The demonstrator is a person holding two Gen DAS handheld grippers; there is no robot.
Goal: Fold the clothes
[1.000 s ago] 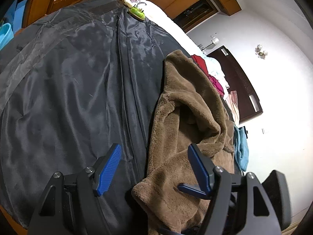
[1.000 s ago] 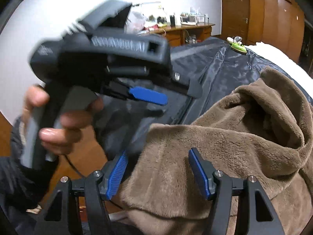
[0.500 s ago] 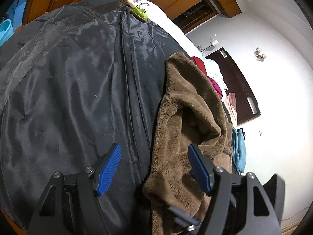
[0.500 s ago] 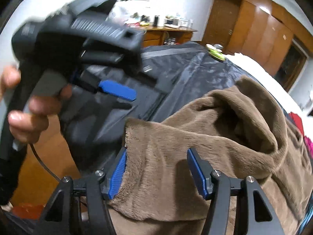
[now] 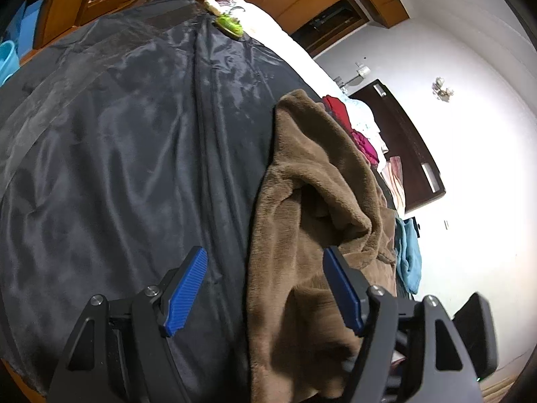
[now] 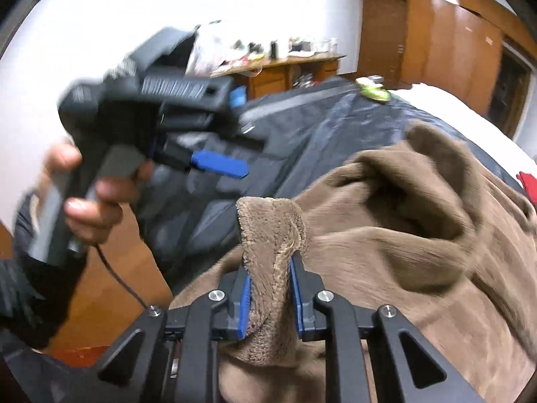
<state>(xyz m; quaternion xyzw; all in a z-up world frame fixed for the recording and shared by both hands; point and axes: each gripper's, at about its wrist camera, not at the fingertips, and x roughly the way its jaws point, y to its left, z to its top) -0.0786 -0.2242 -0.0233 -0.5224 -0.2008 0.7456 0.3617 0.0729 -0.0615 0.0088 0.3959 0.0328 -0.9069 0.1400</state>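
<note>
Item: brown fleece garment (image 6: 419, 252), plush pile, lying bunched and creased along the near right part of a bed. No flat panel or finished fold shows; one open, hood-like pocket gapes in the middle of the heap. Which garment it is cannot be told.

Right tool (image 6: 270, 299): jaws nearly closed, pinching a raised edge of the fleece between the blue pads, the flap standing up above them.

Left tool (image 5: 265, 288): jaws wide apart, holding nothing; the fleece edge lies between and below its fingers. From the right wrist view it appears in the person's hand (image 6: 90, 201), carried above the bed and blurred.

Progress, as judged: the garment lies unfolded, with one edge gripped. Spreading, squaring and folding appear to remain.

Bed: covered by a dark grey satin-like sheet (image 5: 117, 168), wrinkled, with a seam running along its length. A green object (image 5: 230, 26) rests at the far end. Other clothes, red and magenta (image 5: 352, 127) and teal (image 5: 407, 255), sit heaped beyond the fleece.

Room: white walls, wooden wardrobe panelling (image 6: 453, 33), a cluttered wooden dresser (image 6: 288, 67), wood floor.
</note>
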